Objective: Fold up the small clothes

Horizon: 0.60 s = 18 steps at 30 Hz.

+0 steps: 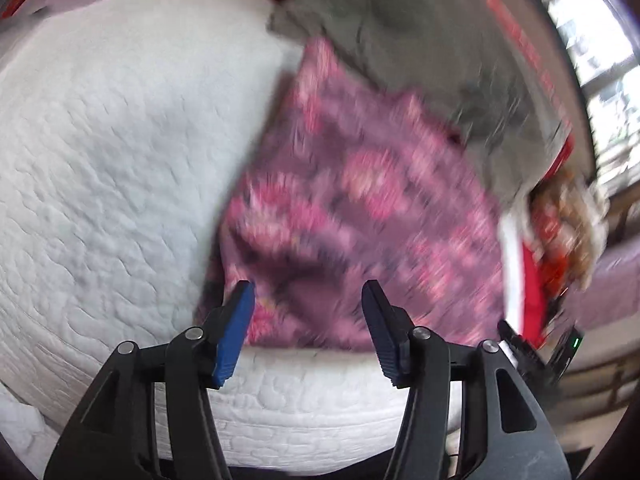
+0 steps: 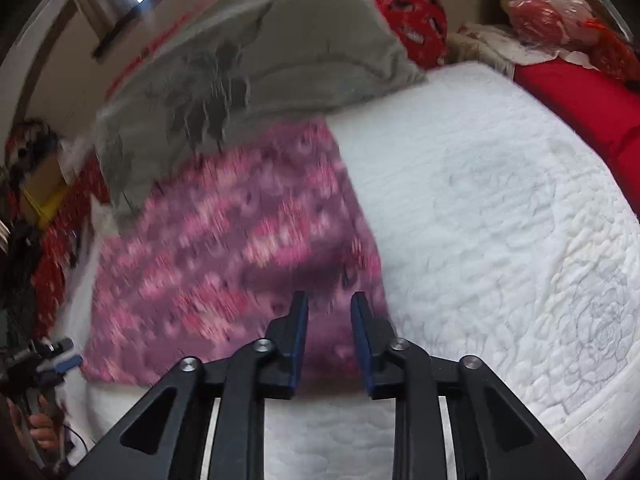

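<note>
A small pink and purple flowered garment lies flat on the white quilted mattress; the picture is blurred. My left gripper hovers over the garment's near edge, open, with nothing between its blue pads. In the right wrist view the same garment fills the left middle. My right gripper stands over its near right corner, open by a narrow gap, and nothing is pinched in it. The left gripper and a hand show at that view's lower left edge.
A grey cloth lies behind the garment and overlaps its far edge. Red patterned fabric and a red cover sit at the back and right. The white mattress stretches bare to the right. A window is at the far right.
</note>
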Available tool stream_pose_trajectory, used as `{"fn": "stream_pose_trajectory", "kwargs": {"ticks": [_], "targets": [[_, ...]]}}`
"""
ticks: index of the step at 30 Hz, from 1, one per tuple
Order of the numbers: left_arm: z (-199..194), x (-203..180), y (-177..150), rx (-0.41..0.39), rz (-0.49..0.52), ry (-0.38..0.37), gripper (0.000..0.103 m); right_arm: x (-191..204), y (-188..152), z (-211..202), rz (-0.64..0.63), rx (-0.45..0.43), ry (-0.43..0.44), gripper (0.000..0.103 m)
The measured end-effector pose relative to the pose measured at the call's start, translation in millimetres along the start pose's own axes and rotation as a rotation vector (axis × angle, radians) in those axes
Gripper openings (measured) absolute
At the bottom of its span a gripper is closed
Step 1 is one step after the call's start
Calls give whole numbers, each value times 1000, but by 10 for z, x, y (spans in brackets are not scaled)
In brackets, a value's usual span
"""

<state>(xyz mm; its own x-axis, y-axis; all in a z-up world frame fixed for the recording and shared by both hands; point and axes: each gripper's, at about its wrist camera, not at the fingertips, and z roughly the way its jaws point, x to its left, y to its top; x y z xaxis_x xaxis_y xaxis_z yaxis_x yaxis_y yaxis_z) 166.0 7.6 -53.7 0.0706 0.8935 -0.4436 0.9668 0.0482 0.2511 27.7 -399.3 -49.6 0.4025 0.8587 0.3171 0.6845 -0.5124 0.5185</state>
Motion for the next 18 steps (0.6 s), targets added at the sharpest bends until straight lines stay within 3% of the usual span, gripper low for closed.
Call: {"fn": "stream_pose_trajectory", "kwargs": {"ticks": [2,3,6,11,18], "targets": [[50,19,-57,-8,19,15,54,-10,-110,216,-24,103,-42,28],[18,4,-73,-18,30,16,54,6,-124,157,-36,60,-39,28],[-43,16,-99,12,11,-7,54,49,-94,71,-12,97,-62,28],[-156,206,-193,29,-51,-70,54,134,-105,-110,-53,69,-101,34],[-298,99,-120,18,-17,-60,54,31,-126,-113,-45,49,-114,34]]}}
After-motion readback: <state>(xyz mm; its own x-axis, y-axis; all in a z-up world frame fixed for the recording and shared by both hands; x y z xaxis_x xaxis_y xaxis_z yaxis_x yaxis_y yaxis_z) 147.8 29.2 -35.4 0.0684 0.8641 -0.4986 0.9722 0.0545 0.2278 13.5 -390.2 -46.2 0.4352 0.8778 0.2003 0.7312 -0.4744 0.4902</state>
